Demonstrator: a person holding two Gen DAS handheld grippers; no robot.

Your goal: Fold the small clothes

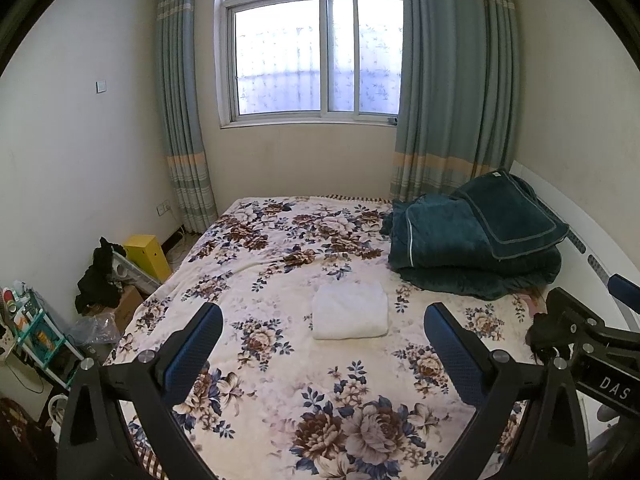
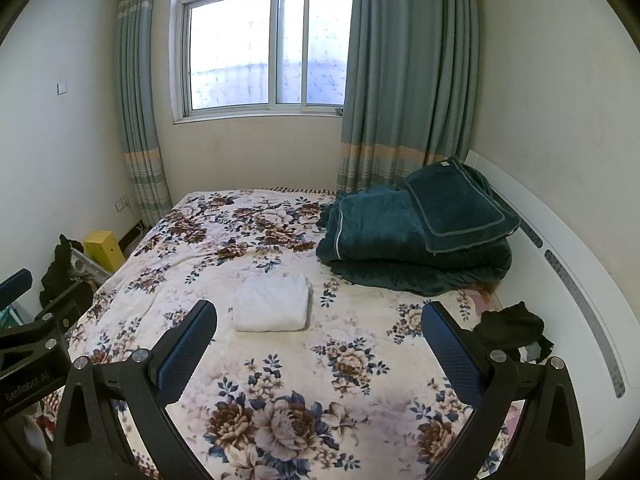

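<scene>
A folded white garment (image 1: 350, 316) lies on the floral bedspread (image 1: 280, 264) in the middle of the bed; it also shows in the right wrist view (image 2: 273, 303). A small dark garment (image 2: 512, 330) lies crumpled at the bed's right edge, beside my right gripper's right finger. My left gripper (image 1: 324, 348) is open and empty, held above the bed short of the white garment. My right gripper (image 2: 318, 344) is open and empty, also short of it. The right gripper's body (image 1: 592, 356) shows at the right of the left wrist view.
A folded dark green blanket (image 2: 416, 232) is piled at the far right of the bed against the white headboard (image 2: 568, 280). Left of the bed are a yellow box (image 1: 148, 254), dark clothes (image 1: 100, 276), cardboard boxes and a small shelf (image 1: 36, 332). Window and curtains stand behind.
</scene>
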